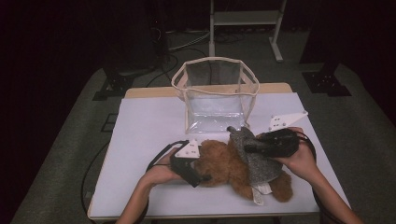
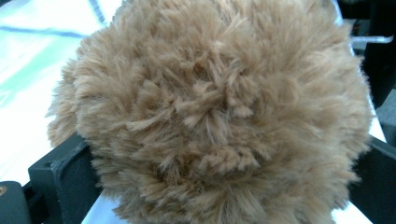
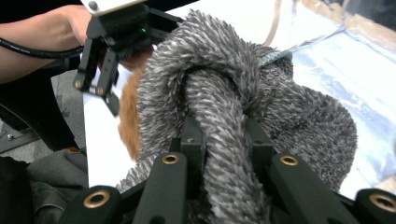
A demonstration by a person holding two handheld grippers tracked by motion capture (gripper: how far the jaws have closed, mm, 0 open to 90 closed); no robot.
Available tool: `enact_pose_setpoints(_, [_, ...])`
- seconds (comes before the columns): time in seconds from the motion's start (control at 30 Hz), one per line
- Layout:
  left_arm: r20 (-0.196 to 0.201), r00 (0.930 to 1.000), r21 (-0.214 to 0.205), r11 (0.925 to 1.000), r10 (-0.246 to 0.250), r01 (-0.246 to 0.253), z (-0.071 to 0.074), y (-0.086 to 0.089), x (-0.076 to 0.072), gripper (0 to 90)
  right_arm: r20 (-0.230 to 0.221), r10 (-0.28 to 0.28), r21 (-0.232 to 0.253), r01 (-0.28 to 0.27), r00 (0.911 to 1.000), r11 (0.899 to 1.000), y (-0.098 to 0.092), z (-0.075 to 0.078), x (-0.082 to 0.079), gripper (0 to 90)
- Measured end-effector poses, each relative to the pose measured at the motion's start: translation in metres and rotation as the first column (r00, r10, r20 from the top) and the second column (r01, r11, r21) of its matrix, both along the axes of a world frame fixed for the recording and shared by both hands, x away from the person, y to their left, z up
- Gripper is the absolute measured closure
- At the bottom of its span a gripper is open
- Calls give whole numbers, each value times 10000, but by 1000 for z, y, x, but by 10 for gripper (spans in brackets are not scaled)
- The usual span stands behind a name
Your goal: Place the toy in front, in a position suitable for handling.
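Observation:
A brown teddy bear lies on the white table cover, with a grey knitted garment around its body. My left gripper is at the bear's head. In the left gripper view the furry head sits between the wide black jaws of the left gripper, and its fur brushes both. My right gripper is shut on a raised fold of the grey garment, which is pinched between the jaws of the right gripper. The bear's face is hidden.
A clear plastic bag with cream trim stands open-topped just behind the bear at the table's far middle. A white label hangs from the garment near the front edge. The table's left half is bare cover.

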State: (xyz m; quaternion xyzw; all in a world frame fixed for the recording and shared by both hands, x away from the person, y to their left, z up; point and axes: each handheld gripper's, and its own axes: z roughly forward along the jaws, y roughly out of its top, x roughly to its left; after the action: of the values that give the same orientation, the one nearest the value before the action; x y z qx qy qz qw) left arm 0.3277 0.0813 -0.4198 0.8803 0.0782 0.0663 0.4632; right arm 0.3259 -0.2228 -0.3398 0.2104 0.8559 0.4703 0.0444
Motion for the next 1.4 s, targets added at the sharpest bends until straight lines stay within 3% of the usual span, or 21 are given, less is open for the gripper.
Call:
enact_pose_setpoints(0.1, [214, 9994, 95, 9995, -288, 286, 0, -20, 0, 0, -93, 124, -153, -125, 9999, 9998, 7, -4, 1, 739])
enact_pose_setpoints(0.17, [205, 9995, 86, 9997, -252, 250, 0, -24, 0, 0, -203, 204, -335, -211, 9996, 9992, 12, -11, 1, 737])
enact_pose_setpoints(0.3, [208, 9997, -136, 9998, -107, 110, 2, -9, 1, 0, -351, 167, -618, -189, 9992, 9979, 9, -22, 1, 735])
enact_pose_setpoints(0.43, [215, 9995, -126, 9996, 247, -244, 0, 10, -4, 0, -584, -24, -589, -10, 9983, 9983, 1, -20, 2, 736])
enact_pose_setpoints(0.5, [17, 9995, -180, 9993, 331, -331, -2, 19, -4, 21, -663, -13, -649, -30, 9978, 9979, 5, -16, 3, 735])
enact_pose_setpoints(0.57, [-133, 9996, -309, 9992, 261, -265, -2, 24, -5, 51, -686, 82, -739, -133, 9976, 9972, 13, -12, 6, 735])
enact_pose_setpoints(0.73, [97, 9999, -493, 9987, 131, -127, 2, 24, -9, 51, -919, 579, -1077, -678, 9941, 9919, 48, -6, 22, 735])
enact_pose_setpoints(0.83, [193, 9998, -310, 9995, -107, 113, 1, 21, -10, 51, -1194, 806, -1159, -945, 9896, 9887, 69, -5, 37, 735])
enact_pose_setpoints(1.07, [222, 9987, -41, 9989, -457, 458, -2, 17, -15, 50, -2066, 776, -1408, -1081, 9753, 9841, 103, -22, 75, 732])
enact_pose_setpoints(1.17, [273, 9989, -2, 9993, -376, 376, -2, 17, -15, 50, -2387, 695, -1377, -1047, 9686, 9849, 101, -24, 82, 730])
enact_pose_setpoints(1.4, [395, 9990, -52, 9998, -207, 209, 1, 21, -14, 50, -2090, 359, -1219, -625, 9773, 9906, 59, -14, 67, 730])
